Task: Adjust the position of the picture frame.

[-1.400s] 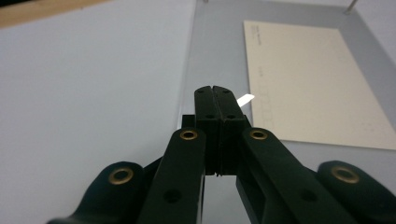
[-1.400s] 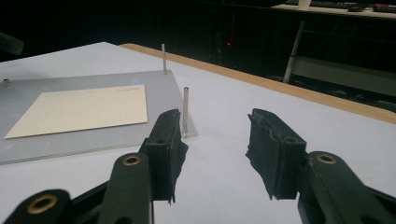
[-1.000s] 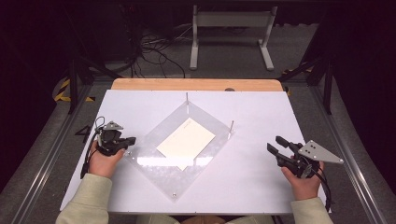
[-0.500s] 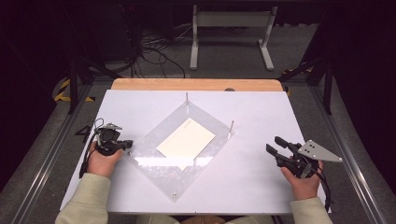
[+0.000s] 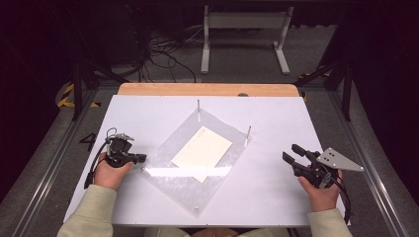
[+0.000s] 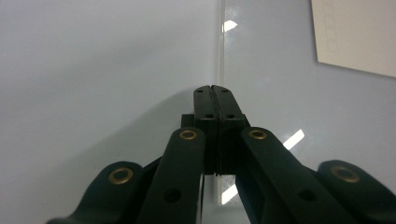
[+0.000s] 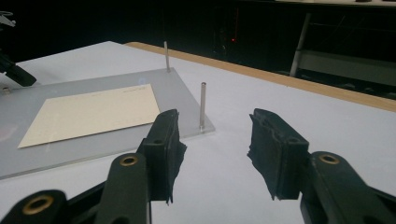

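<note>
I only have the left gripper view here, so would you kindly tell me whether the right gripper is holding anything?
Observer: No, the right gripper is open with nothing between its jaws, resting over the bare white table.
Operator: Thank you. How is the clear acrylic plate laid out?
Observer: The clear acrylic plate lies turned like a diamond, with thin metal pins standing at its far corners.
Operator: And where is my left gripper relative to it?
Observer: The left gripper is shut, its tip at the plate's left corner.
</note>
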The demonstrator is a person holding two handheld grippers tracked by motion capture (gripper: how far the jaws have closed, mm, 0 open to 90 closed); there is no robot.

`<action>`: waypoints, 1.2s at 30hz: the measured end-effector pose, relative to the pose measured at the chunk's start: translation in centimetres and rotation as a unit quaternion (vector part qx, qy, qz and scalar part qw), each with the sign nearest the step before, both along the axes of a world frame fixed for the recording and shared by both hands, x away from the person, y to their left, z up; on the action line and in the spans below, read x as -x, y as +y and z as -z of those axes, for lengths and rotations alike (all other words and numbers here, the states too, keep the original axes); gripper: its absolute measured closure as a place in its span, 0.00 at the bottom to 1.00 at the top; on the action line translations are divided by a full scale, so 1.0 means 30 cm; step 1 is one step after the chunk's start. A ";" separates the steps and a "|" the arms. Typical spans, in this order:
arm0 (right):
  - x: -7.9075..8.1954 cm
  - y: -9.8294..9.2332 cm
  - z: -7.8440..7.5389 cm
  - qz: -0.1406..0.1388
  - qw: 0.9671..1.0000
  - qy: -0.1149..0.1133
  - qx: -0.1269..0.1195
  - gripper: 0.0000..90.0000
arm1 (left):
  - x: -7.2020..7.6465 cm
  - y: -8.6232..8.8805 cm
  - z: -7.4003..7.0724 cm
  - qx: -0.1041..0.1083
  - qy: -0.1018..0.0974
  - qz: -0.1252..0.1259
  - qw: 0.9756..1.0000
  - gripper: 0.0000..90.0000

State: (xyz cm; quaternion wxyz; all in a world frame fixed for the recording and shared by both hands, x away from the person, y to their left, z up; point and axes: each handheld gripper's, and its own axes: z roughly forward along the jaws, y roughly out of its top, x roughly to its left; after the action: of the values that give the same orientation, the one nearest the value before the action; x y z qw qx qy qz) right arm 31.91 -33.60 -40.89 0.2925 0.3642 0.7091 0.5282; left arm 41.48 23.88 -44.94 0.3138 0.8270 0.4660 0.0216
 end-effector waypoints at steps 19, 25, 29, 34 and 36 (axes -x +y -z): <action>-0.012 -0.002 0.005 -0.009 1.000 0.012 0.001 0.60 | 0.091 -0.216 -0.011 -0.023 0.014 0.163 0.986 1.00; -0.016 -0.006 0.005 0.008 1.000 0.009 0.012 0.60 | 0.130 -0.298 -0.007 -0.009 0.018 0.215 0.976 1.00; -0.027 -0.005 0.005 0.009 1.000 0.013 0.015 0.62 | 0.158 -0.340 -0.009 -0.008 0.015 0.237 0.971 1.00; -0.049 0.001 0.002 0.012 0.999 0.022 0.020 0.63 | 0.171 -0.354 -0.004 0.002 0.013 0.244 0.970 0.97; -0.063 0.003 -0.006 0.021 0.999 0.028 0.017 0.63 | 0.166 -0.341 0.003 0.017 0.015 0.237 0.971 0.94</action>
State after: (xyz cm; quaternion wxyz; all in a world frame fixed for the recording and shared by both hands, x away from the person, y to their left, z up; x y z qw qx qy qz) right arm 33.81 -33.53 -40.72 0.2899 0.3886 0.7179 0.4996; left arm 36.51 13.65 -45.02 0.3174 0.9083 0.2621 -0.0739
